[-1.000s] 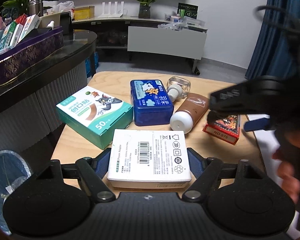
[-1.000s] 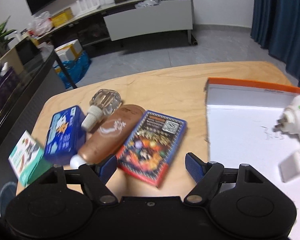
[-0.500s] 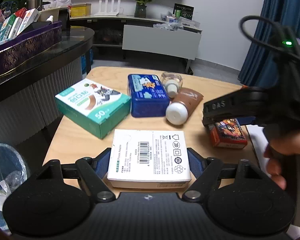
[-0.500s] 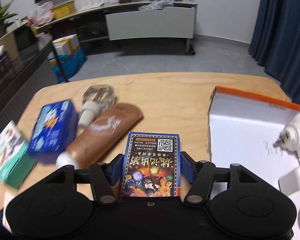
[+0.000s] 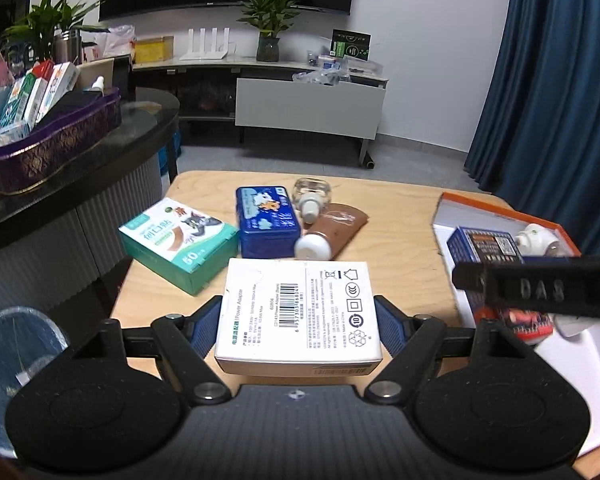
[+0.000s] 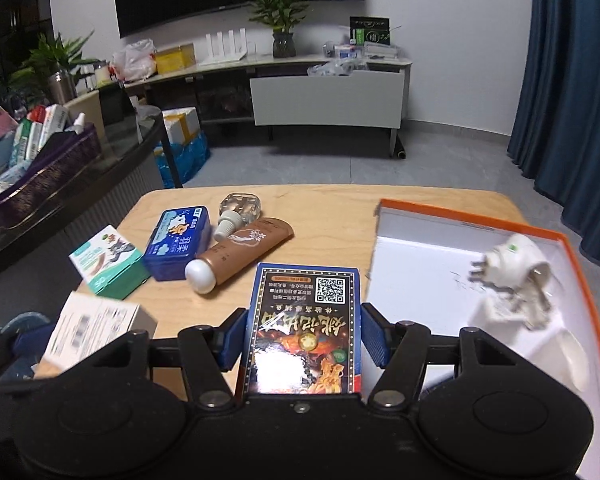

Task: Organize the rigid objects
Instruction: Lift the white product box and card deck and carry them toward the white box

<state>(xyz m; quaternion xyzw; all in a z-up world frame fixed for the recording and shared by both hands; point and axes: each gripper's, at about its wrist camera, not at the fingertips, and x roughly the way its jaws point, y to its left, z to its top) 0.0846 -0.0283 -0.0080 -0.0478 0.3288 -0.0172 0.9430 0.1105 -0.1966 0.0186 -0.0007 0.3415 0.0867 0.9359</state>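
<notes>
White box point(image 5: 300, 312) clamped in left gripper point(image 5: 298, 322), card box point(image 6: 306, 328) in right gripper point(image 6: 304, 338), both lower centre.

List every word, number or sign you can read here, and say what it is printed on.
"Power Adapter", with a barcode and recycling marks: white box in the left gripper.
"50": green plaster box.
"DAS": right gripper, seen from the left wrist.
QR code: card box in the right gripper.
Chinese text on the blue tin and the small print elsewhere: too small to read.
</notes>
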